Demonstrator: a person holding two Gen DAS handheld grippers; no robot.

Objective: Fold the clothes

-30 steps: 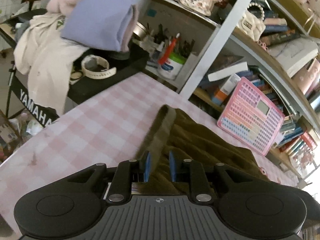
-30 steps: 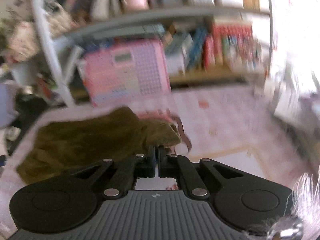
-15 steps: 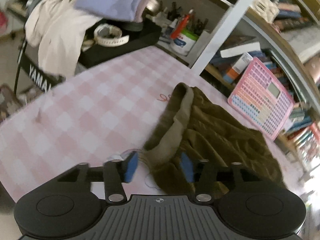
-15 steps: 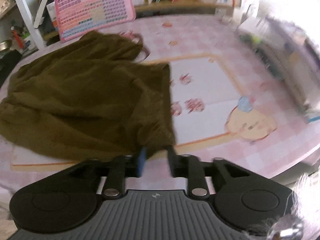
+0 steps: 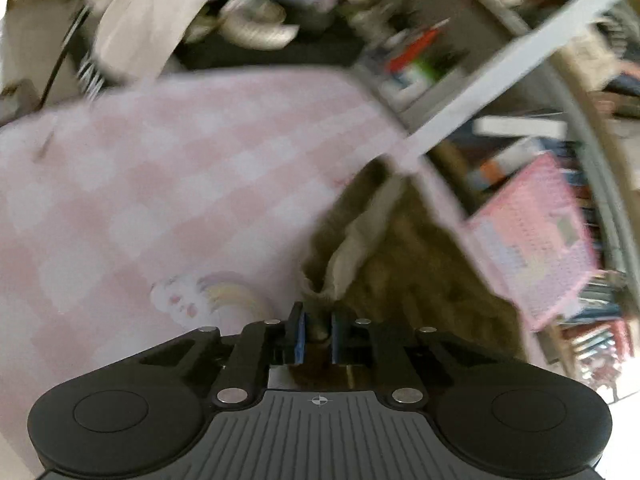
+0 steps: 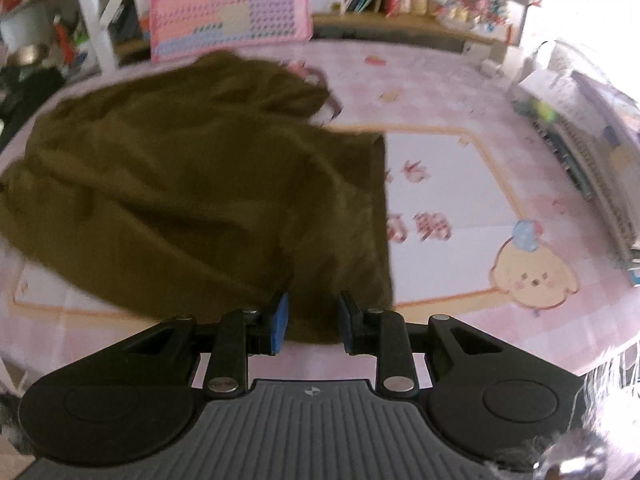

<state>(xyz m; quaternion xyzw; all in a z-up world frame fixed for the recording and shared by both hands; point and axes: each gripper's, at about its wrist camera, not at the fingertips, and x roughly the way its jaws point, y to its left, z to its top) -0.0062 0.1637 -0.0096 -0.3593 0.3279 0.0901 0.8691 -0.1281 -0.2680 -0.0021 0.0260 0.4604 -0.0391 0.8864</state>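
An olive-brown garment (image 6: 192, 184) lies crumpled on the pink checked tablecloth (image 6: 460, 80). In the left wrist view its lighter waistband (image 5: 360, 236) runs toward me. My left gripper (image 5: 316, 330) is closing its jaws on the near corner of that waistband, and the cloth fills the narrow gap between the blue pads. In the right wrist view my right gripper (image 6: 313, 322) stands open low over the garment's near right corner. The hem lies between and under its fingers, and the pads do not press on it.
A white printed mat (image 6: 448, 208) with a cartoon figure lies under the garment. A pink calculator toy (image 6: 228, 4) leans on the shelf of books behind. A white shelf post (image 5: 500, 76), a black keyboard stand with draped clothes (image 5: 140, 28) and notebooks (image 6: 592, 152) border the table.
Both grippers came down to the garment. The left opened wide, then closed on the waistband corner. The right went from shut to open and now sits at the near hem.
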